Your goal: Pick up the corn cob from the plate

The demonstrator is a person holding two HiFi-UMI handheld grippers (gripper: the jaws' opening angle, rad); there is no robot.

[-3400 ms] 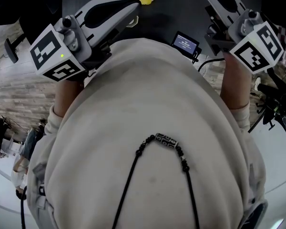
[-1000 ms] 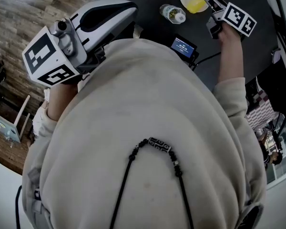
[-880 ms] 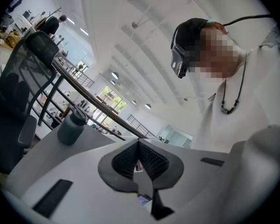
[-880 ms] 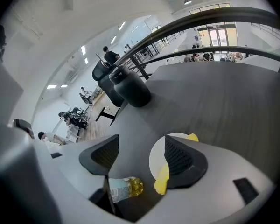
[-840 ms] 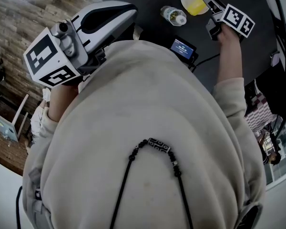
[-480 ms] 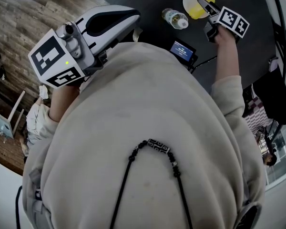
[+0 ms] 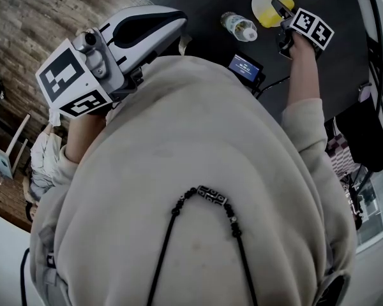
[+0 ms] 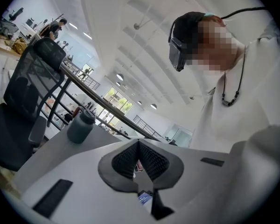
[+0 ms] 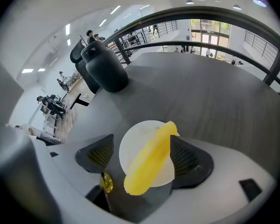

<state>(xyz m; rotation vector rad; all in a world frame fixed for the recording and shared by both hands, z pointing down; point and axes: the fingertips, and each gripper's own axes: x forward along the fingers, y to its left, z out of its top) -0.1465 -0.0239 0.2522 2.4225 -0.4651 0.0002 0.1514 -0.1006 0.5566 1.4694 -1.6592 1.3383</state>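
Fingers (image 9: 100, 154) of right gripper (image 9: 142, 155) opening; corn cob (image 9: 149, 164) between, on plate (image 9: 130, 146).

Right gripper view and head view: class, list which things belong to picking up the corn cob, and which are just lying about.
Belongs to the job: corn cob; white plate under it; right claw, opening astride the cob, not gripping.

Lying about: water bottle; small screen; left claw, shut and idle.

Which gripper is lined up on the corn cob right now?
The right gripper: its jaws are opening on either side of the yellow corn cob, which lies ungripped on the white round plate. The left gripper is shut, far from the plate.
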